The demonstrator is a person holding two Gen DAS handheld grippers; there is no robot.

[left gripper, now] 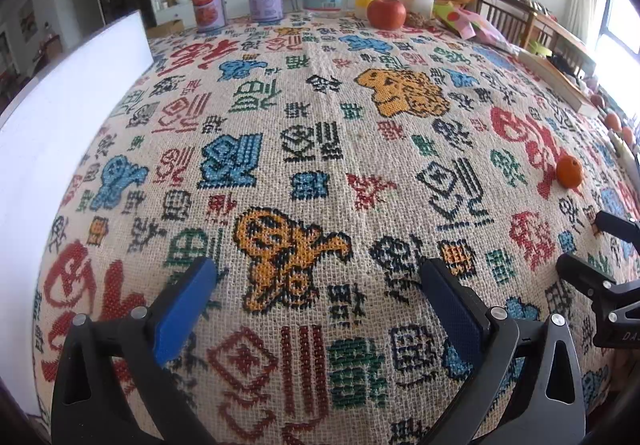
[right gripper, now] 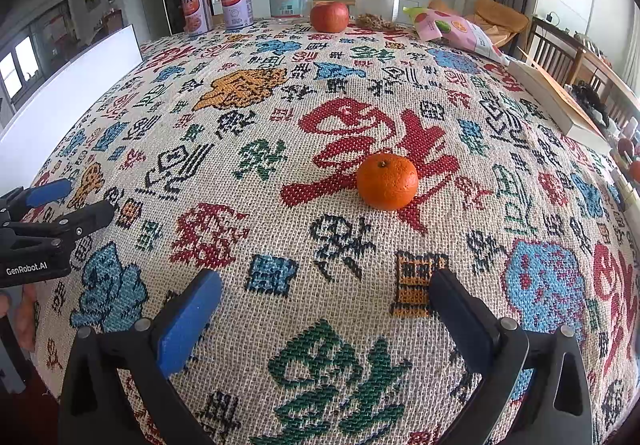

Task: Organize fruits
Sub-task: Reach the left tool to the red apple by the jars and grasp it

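Orange, dimpled mandarin (right gripper: 387, 181) with green stem; both claws (left gripper: 316, 285) (right gripper: 326, 299) spread, empty.

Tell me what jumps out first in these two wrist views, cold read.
The loud woven tablecloth, crowded with red, blue, green and orange characters, fills both views. On it, a lone orange sits mid-table, ahead of the open, empty right gripper, and a red apple stands at the far edge among tins and jars. The left gripper is open too, over bare cloth.
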